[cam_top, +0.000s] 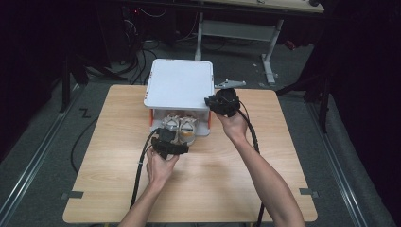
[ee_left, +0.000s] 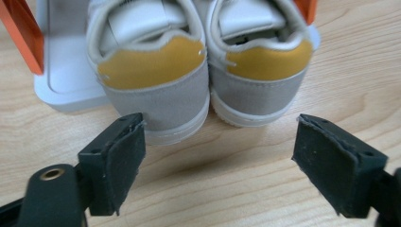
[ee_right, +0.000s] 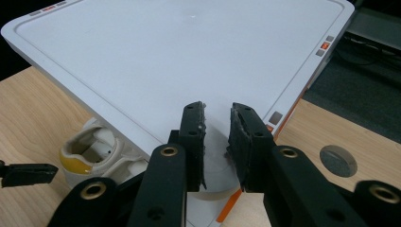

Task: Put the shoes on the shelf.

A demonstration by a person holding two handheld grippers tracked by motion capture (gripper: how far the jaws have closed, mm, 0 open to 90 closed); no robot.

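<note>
Wooden surface (cam_top: 236, 179) carries a white lidded box (cam_top: 179, 84) with a pair of small shoes (ee_left: 198, 71) at its open front, left tongs (ee_left: 220, 161) spread wide just behind their heels, not yet gripping, while right tongs (ee_right: 216, 142), nearly closed, rest at the lid's corner.

1. Overhead light brightens the desk (cam_top: 198, 184); the surrounding floor is dim, far corners nearly black.
2. The white lid (ee_right: 189, 56) looks slightly washed out, perhaps mild glare.
3. Soft shadow under the shoes (ee_left: 203, 90); the high view is grainy.
</note>
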